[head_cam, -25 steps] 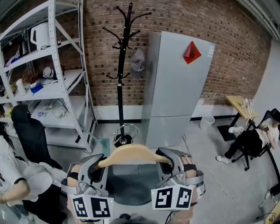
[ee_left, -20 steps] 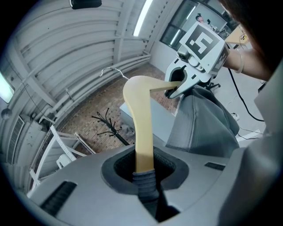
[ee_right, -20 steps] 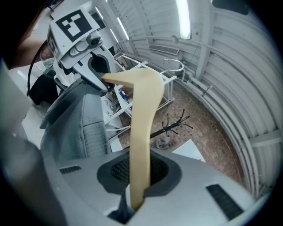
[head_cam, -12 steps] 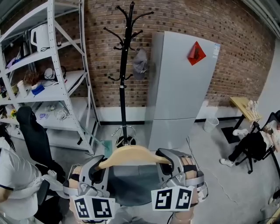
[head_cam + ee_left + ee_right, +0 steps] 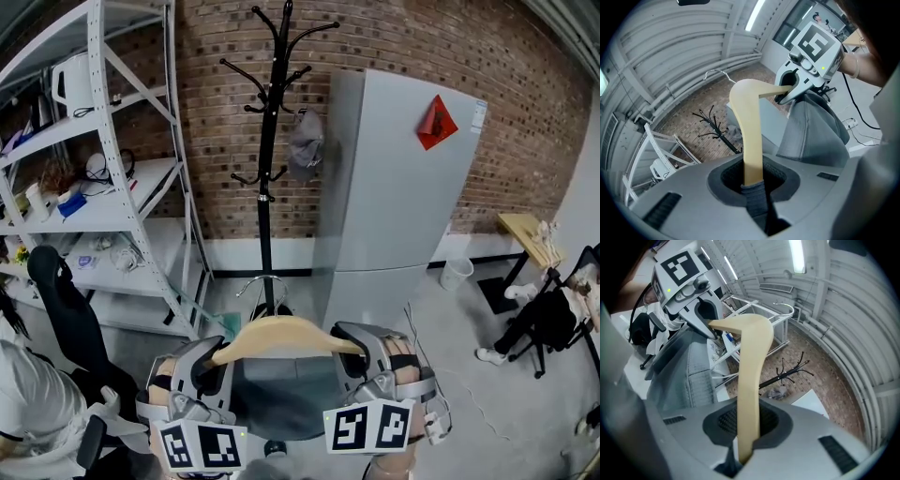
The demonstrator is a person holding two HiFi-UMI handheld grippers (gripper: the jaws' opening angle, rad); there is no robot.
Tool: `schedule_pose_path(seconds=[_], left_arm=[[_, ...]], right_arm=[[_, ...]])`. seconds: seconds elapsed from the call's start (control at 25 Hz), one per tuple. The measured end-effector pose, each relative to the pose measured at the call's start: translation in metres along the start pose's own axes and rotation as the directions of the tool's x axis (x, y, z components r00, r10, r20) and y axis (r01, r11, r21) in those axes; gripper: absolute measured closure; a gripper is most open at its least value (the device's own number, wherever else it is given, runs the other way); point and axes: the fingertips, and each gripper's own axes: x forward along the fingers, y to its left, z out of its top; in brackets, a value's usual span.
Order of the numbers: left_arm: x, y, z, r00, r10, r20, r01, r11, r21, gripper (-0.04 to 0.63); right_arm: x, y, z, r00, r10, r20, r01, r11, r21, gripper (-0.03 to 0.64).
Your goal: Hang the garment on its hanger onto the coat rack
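A pale wooden hanger (image 5: 281, 335) with a wire hook (image 5: 263, 284) carries a grey garment (image 5: 279, 398) that droops between my two grippers. My left gripper (image 5: 217, 356) is shut on the hanger's left end, with grey cloth (image 5: 754, 197) pinched in beside the wood (image 5: 751, 140). My right gripper (image 5: 355, 345) is shut on the right end (image 5: 749, 394). The black coat rack (image 5: 270, 159) stands ahead against the brick wall, beyond the hanger. A grey cap (image 5: 305, 142) hangs from one of its right-hand hooks.
A tall grey fridge (image 5: 403, 197) stands just right of the rack, and white metal shelving (image 5: 103, 178) fills the left. A black chair (image 5: 58, 300) and a person in white (image 5: 23, 394) are at lower left. Another person sits at far right (image 5: 548, 319).
The rack, fridge and shelving have slid lower and grown slightly in the head view. The person at lower left has shifted. Both grippers keep the hanger as before.
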Motion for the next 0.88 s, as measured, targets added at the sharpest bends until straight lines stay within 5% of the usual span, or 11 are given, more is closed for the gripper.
schedule_pose_path(seconds=[0.88], left_arm=[[0.123, 0.082, -0.056, 0.999, 0.01, 0.054, -0.011, 1.0, 0.001, 0.537]], right_arm=[[0.15, -0.031, 0.026, 1.0, -0.022, -0.013, 0.022, 1.0, -0.008, 0.574]])
